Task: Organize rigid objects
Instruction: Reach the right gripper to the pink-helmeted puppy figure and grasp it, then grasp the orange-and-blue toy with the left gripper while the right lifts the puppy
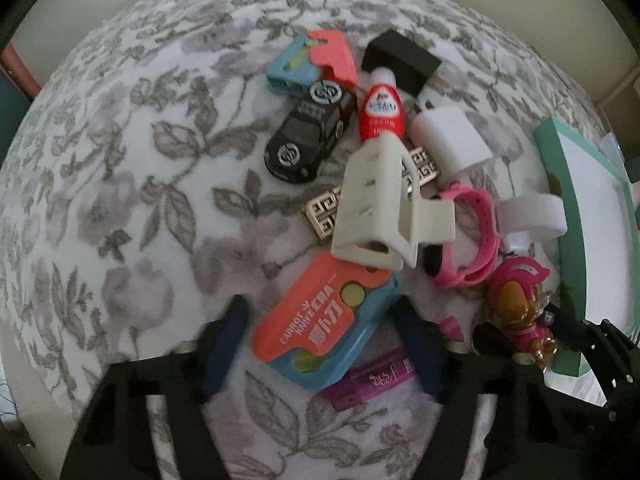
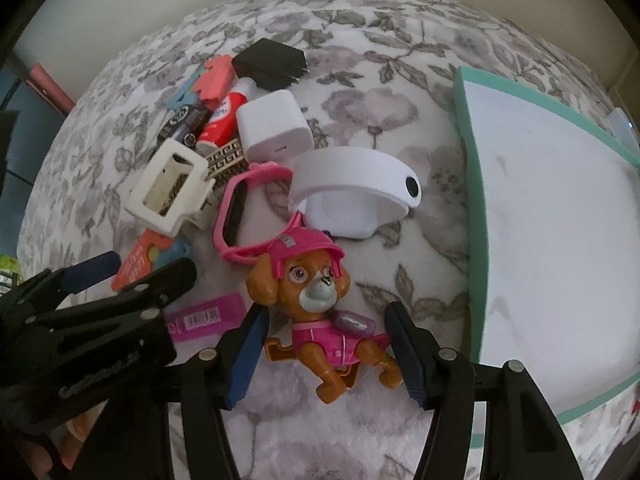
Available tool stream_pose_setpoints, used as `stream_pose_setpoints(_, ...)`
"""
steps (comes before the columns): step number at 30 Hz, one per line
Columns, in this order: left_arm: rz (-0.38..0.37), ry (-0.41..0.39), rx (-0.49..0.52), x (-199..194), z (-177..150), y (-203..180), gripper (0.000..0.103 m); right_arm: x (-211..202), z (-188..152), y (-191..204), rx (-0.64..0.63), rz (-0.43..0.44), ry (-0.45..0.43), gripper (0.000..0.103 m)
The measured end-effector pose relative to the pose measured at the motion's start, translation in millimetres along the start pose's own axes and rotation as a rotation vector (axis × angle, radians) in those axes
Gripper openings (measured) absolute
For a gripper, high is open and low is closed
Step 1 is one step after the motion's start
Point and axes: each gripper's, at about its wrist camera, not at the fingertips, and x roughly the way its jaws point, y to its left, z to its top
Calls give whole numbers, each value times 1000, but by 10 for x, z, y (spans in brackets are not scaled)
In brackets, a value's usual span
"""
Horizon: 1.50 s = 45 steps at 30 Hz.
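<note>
The left gripper [image 1: 320, 344] is straddling the orange knife toy [image 1: 320, 316], jaws spread. Right of it, the right gripper [image 2: 326, 354] is sitting spread around the dog figure [image 2: 316, 312], lying beside the teal tray [image 2: 468, 208].

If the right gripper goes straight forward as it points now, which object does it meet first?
Most likely the dog figure: it already lies between the open fingers of the right gripper. Beyond it sits the white round case, though depth is unclear.

left tongs [image 1: 320, 344]: black frame, blue pads | right tongs [image 2: 326, 356]: same, silver screws
</note>
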Motion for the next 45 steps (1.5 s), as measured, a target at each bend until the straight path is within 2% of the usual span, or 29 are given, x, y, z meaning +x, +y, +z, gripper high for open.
stream_pose_setpoints(6, 18, -14, 10, -6, -21, -23, 63, 3, -25, -13, -5, -9, -9, 63)
stream_pose_setpoints(11, 34, -12, 31, -7, -42, -52, 56, 76, 25, 117, -37, -51, -14, 64)
stream_pose_setpoints(21, -9, -14, 4, -200, -122, -101, 48, -23, -11, 68, -27, -16, -23, 63)
stream_pose_setpoints(28, -22, -98, -12, -598, -173, -98, 43, -247, 13, -4, 9, 11, -102, 63)
stream_pose_setpoints(32, -39, -116, -14, -661, -167, -94, 36, -382, 33, -111, 52, 53, -148, 63)
stream_pose_setpoints(36, -39, -146, -22, -764, -130, -99, 35, -496, 56, -223, 107, 61, -198, 63)
stream_pose_setpoints(45, -52, -183, -14, -873, -77, -177, 35, -496, 77, -358, 173, 86, -214, 63)
